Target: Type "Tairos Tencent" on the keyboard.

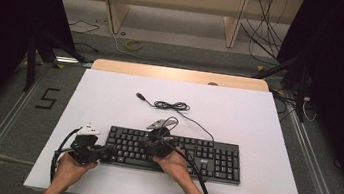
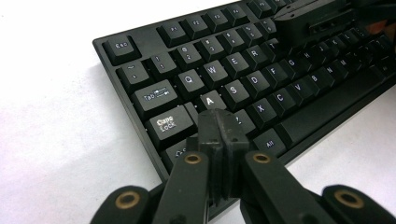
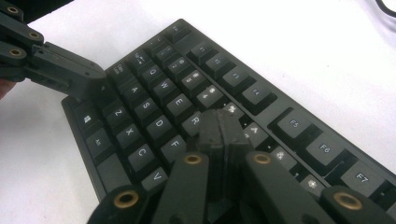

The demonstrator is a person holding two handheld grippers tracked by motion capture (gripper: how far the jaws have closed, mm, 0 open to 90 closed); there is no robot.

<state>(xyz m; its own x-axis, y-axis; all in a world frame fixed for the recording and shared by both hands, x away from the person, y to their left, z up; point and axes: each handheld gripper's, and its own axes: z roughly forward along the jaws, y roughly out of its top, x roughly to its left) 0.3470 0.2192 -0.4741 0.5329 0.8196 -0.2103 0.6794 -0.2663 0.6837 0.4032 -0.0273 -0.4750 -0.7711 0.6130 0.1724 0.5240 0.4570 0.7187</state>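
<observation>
White rectangular worktop [image 1: 263,154] on a grey floor, dark curtains at both sides, wooden shelf frame w/ loose cables at 12 o'clock. Flat black plastic full-size keyboard w/ white legends [image 1: 212,159] lies at about 6 o'clock of the worktop, long side across; its thin black USB cable [image 1: 171,106] runs off toward 12, partly coiled, plug lying free.

Both tools are on the keys, so typing/pressing looks underway; can't tell how much is done or left.

Left gripper [image 2: 218,122]: jaws pressed together, nothing between them, tip over the A/Caps Lock area at the keyboard's 9 o'clock end. Right gripper [image 3: 219,123]: jaws also pressed together, empty, tip by the R key, near the number row. Keys look intact, none missing as far as seen.
</observation>
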